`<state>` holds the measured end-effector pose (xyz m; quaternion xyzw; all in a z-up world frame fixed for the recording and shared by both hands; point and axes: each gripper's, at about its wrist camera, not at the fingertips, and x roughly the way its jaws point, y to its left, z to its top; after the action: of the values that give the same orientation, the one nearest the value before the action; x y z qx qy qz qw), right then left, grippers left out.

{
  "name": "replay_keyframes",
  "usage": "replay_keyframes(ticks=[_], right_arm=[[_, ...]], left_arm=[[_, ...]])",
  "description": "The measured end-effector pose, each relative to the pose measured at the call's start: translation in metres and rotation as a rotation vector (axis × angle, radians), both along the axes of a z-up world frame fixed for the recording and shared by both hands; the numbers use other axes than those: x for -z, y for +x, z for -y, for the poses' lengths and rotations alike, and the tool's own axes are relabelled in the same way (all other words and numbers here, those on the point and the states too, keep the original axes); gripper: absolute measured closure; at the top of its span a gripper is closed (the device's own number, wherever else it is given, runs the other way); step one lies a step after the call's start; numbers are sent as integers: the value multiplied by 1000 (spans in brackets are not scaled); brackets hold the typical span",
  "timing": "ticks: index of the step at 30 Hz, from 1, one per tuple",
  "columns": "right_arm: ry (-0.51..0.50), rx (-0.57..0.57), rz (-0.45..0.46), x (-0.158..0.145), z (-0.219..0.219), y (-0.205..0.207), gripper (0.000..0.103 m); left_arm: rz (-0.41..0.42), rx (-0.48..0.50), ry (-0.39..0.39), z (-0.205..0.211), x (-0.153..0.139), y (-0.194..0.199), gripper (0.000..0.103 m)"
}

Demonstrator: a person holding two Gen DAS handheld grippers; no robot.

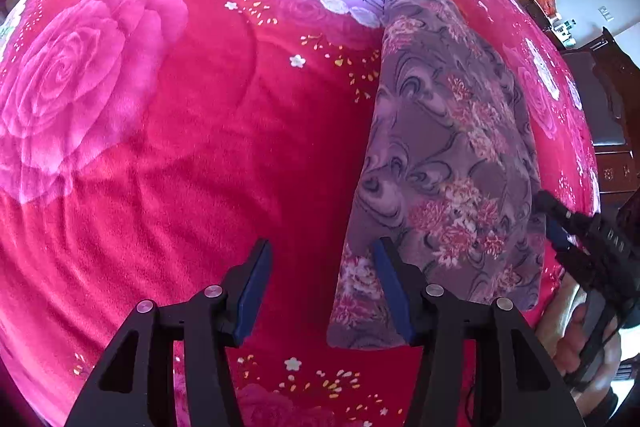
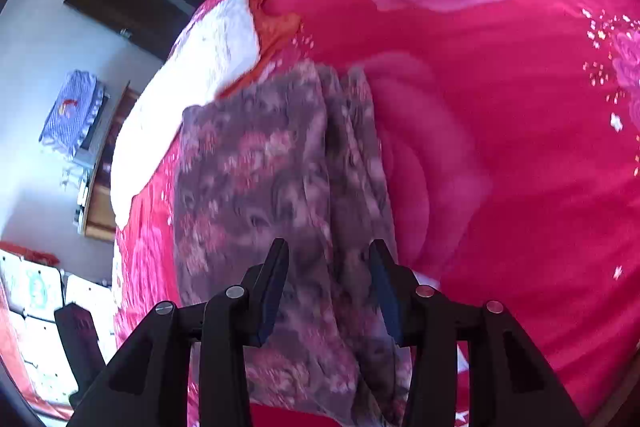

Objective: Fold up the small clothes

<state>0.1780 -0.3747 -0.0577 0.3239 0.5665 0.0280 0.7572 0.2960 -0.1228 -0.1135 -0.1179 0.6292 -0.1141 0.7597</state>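
A grey-purple garment with a pink flower print lies folded into a long strip on the red rose blanket. My left gripper is open above the blanket at the garment's near left edge, holding nothing. The right gripper shows at the right edge of the left wrist view, by the garment's right side. In the right wrist view the garment is blurred and runs under my right gripper, which is open with cloth seen between its fingers.
The blanket covers a bed with a white patch at its edge. Dark wooden furniture stands beside the bed. A cabinet with a blue cloth stands against the wall.
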Motion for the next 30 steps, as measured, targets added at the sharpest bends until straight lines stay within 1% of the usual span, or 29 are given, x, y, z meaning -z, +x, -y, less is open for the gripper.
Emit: replay_keyframes(ticks=[1, 2, 3, 4, 6, 7, 8, 10, 11, 12, 13, 14, 15, 16, 17, 18, 20, 21, 22, 23, 25, 27, 28, 30], right_arm=[[-3, -33, -14, 4, -6, -9, 72], [-19, -62, -7, 3, -12, -16, 87], [-35, -92, 17, -2, -17, -20, 97], [-48, -91, 58, -13, -18, -23, 97], [-16, -22, 132, -30, -10, -31, 99], [-6, 13, 127, -29, -5, -33, 99], [-18, 21, 90, -22, -3, -33, 99], [-70, 4, -17, -2, -3, -35, 99], [-77, 0, -34, 0, -5, -39, 99], [-61, 8, -20, -3, -4, -42, 96], [-28, 31, 9, -10, -2, -48, 91], [-9, 50, 23, -15, 0, -54, 91], [9, 54, 30, -18, 0, -59, 84], [14, 53, 29, -18, 1, -65, 70], [8, 51, 21, -16, 0, -71, 65], [-5, 43, 5, -12, -3, -75, 63], [-39, 12, -21, -6, -10, -81, 70], [-77, 0, -23, -7, -13, -82, 89], [-98, -10, -9, -11, -14, -83, 99], [-83, -8, 23, -18, -12, -88, 99], [-55, 37, 98, -35, -7, -92, 99], [-50, 73, 127, -42, -1, -96, 99], [-55, 80, 116, -40, 1, -95, 99], [-66, 79, 45, -22, 2, -95, 100]], left_arm=[[-4, 6, 7, 2, 0, -2, 51], [-4, 14, 15, 4, -2, -5, 51], [1, 23, 26, 5, -4, -6, 51], [10, 32, 36, 7, -7, -8, 51], [17, 41, 53, 10, -10, -10, 51], [14, 41, 63, 12, -10, -12, 51], [6, 45, 75, 14, -9, -13, 51], [-3, 54, 110, 20, -8, -15, 51], [2, 62, 118, 22, -9, -17, 51], [12, 70, 123, 23, -11, -18, 51], [23, 75, 132, 24, -13, -20, 51], [29, 78, 141, 25, -13, -22, 51], [27, 79, 146, 26, -13, -23, 51], [22, 80, 145, 27, -13, -24, 51], [18, 79, 142, 28, -13, -26, 51], [16, 80, 143, 28, -13, -26, 51], [21, 90, 149, 29, -15, -29, 51], [25, 97, 153, 30, -17, -30, 51], [32, 102, 159, 30, -19, -31, 51], [41, 104, 163, 30, -21, -33, 51], [50, 103, 160, 30, -24, -35, 51], [46, 101, 162, 30, -24, -36, 51], [42, 101, 162, 30, -24, -37, 51], [30, 99, 162, 30, -22, -38, 51]])
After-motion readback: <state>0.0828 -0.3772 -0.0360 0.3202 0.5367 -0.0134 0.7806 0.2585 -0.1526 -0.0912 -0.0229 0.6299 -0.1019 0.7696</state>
